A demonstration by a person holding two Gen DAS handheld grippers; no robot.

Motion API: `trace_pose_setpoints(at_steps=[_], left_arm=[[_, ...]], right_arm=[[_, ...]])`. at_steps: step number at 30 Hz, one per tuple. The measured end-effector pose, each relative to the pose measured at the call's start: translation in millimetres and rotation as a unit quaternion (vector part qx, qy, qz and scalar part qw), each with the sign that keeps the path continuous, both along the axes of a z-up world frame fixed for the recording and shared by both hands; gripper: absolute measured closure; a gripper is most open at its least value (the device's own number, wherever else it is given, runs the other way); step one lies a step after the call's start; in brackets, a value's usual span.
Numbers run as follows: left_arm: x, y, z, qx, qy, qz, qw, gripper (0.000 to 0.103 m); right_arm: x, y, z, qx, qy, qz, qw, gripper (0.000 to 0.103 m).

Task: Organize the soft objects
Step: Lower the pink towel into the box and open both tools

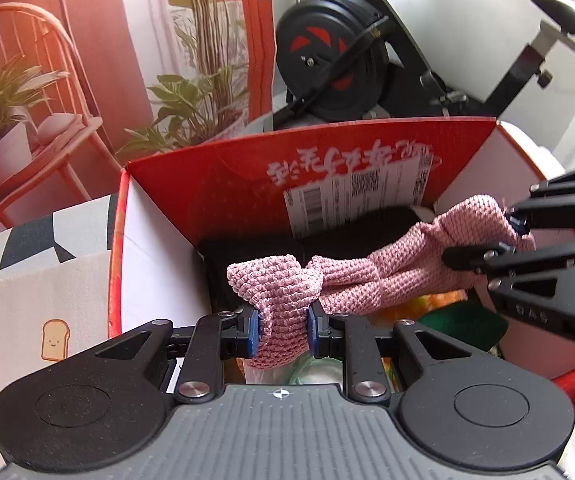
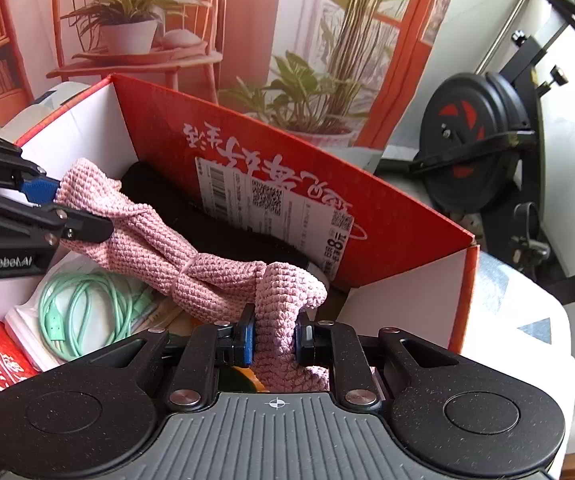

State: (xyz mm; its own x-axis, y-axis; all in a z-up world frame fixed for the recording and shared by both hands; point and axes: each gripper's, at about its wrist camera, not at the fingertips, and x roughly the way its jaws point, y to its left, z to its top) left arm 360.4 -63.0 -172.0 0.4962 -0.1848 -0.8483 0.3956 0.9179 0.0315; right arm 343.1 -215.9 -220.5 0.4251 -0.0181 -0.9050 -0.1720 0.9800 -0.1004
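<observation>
A printed backdrop (image 2: 247, 40) (orange chair, potted plants, window) stands behind. Just right of it, an exercise bike (image 1: 335, 52) against a white wall (image 1: 467, 20) in daylight.

exercise bike (image 1: 335, 60), mint cable (image 2: 83, 312), plant backdrop (image 2: 307, 92)

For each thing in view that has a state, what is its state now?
left gripper: shut on one end of the pink knitted cloth
right gripper: shut on its other end
pink knitted cloth: bunched, stretched between both grippers over the box
red cardboard box: open, flaps up
green cable: coiled, inside the box
</observation>
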Motion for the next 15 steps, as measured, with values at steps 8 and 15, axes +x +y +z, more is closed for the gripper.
trace_pose_setpoints(at_steps=[8,15], left_arm=[[-9.6,-0.5,15.6,-0.018,-0.023,-0.015,0.9995,0.052],[-32.2,7.7,40.2,-0.038,-0.055,-0.003,0.9977,0.039]], right_arm=[[-4.9,-3.8,7.4,-0.010,-0.014,-0.017,1.000,0.064],[-24.8,-14.8,44.0,0.010,-0.064,-0.048,0.997,0.043]])
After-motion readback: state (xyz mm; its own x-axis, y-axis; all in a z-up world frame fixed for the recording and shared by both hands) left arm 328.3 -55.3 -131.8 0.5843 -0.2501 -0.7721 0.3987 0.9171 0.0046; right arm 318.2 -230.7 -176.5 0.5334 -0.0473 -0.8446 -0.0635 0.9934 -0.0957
